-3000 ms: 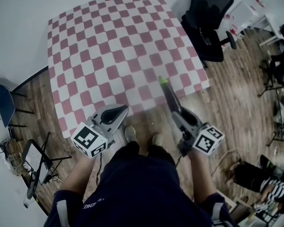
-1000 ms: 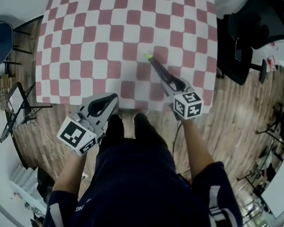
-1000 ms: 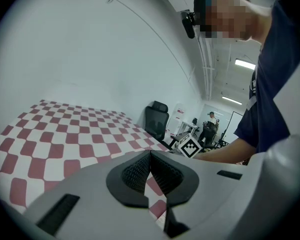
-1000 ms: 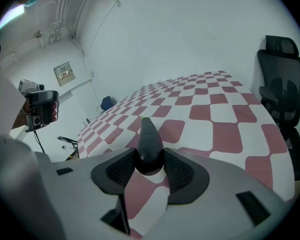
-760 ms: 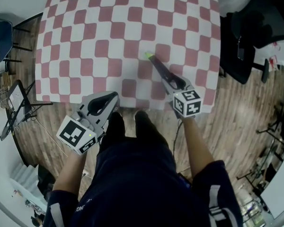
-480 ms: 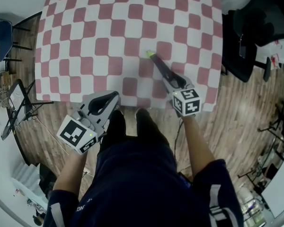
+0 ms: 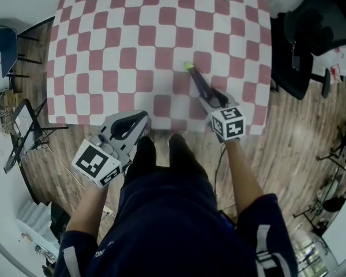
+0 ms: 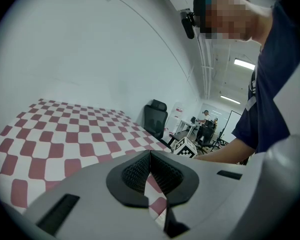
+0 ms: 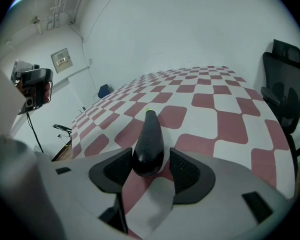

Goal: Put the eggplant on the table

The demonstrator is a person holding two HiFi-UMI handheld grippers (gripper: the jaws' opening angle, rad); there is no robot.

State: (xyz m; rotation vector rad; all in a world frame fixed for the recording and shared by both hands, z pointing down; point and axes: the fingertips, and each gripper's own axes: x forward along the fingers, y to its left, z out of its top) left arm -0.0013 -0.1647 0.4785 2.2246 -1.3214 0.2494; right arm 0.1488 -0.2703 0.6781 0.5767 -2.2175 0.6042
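Observation:
The eggplant, dark purple with a green tip, lies lengthwise on the checked table near its front right, pointing away from me. My right gripper straddles its near end. In the right gripper view the eggplant sits between the pads with a gap showing at the right pad. The jaws of the right gripper are opening. My left gripper hangs at the table's near edge; its pads meet with nothing between them in the left gripper view.
A black office chair stands off the table's right side, also seen in the right gripper view. A blue chair and a folding stand are on the wooden floor at left. My shoes are by the table's near edge.
The right gripper has sunk a little toward the tablecloth with the eggplant, which now rests on it. The left gripper has stayed where it was.

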